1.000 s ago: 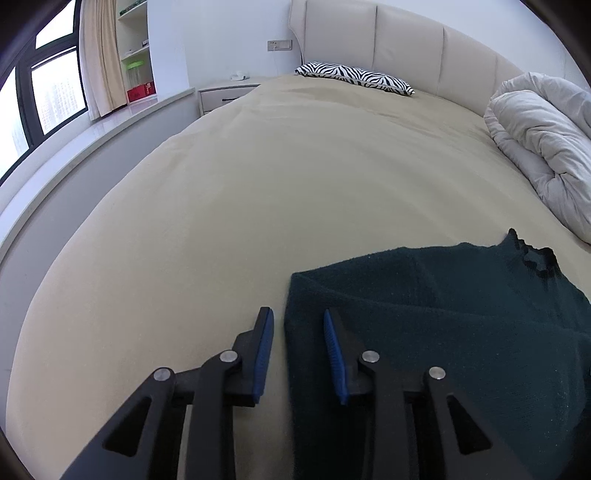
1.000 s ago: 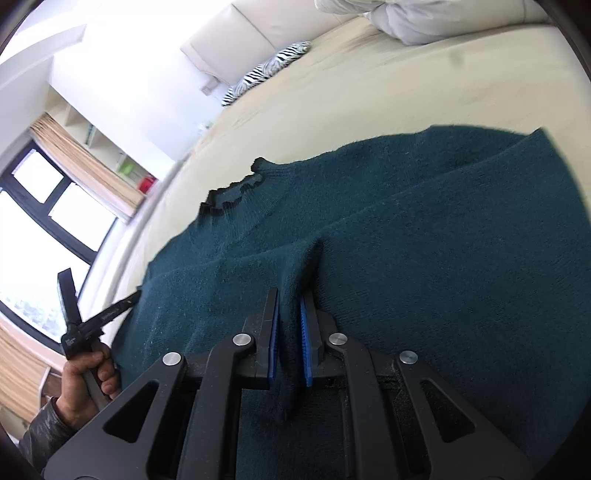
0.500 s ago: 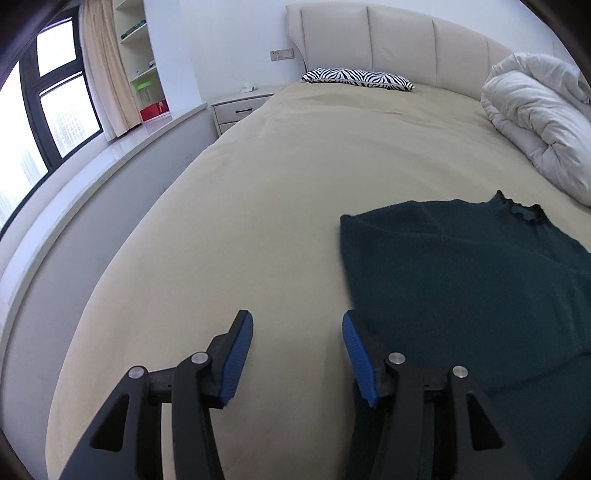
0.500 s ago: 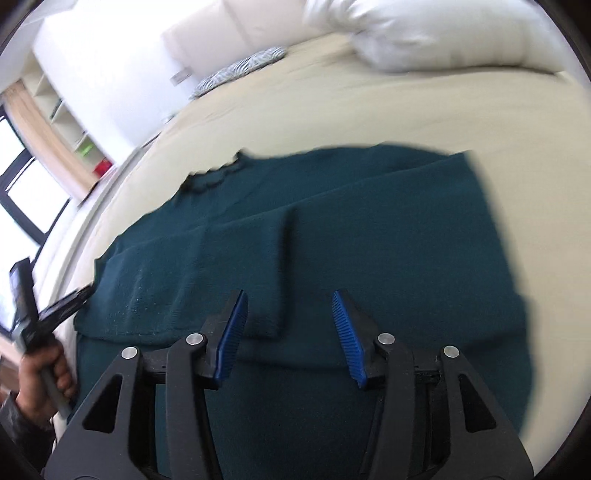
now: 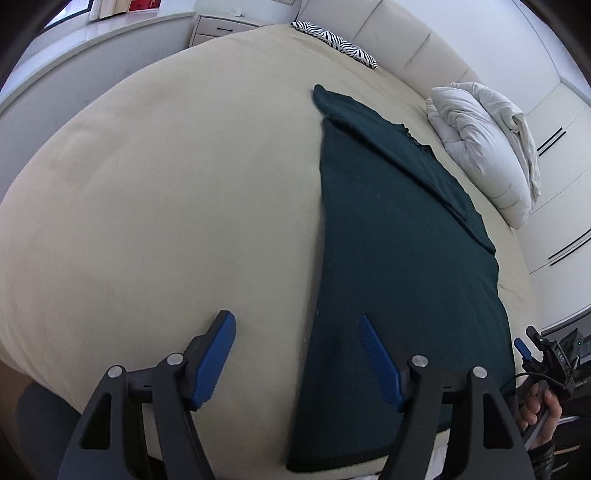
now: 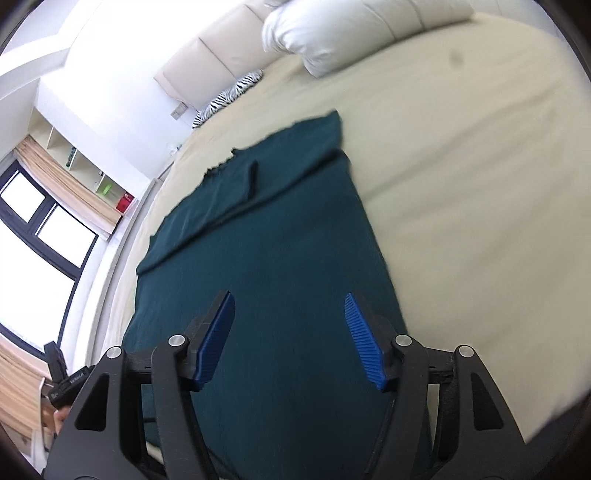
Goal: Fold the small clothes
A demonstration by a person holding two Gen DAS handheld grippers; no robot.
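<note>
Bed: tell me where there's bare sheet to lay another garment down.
Widest bare patch: the sheet left of the sweater, running up to the zebra pillow. Another lies right of the sweater, below the white duvet. It is crowded only along the sweater's strip and at the duvet corner.
</note>
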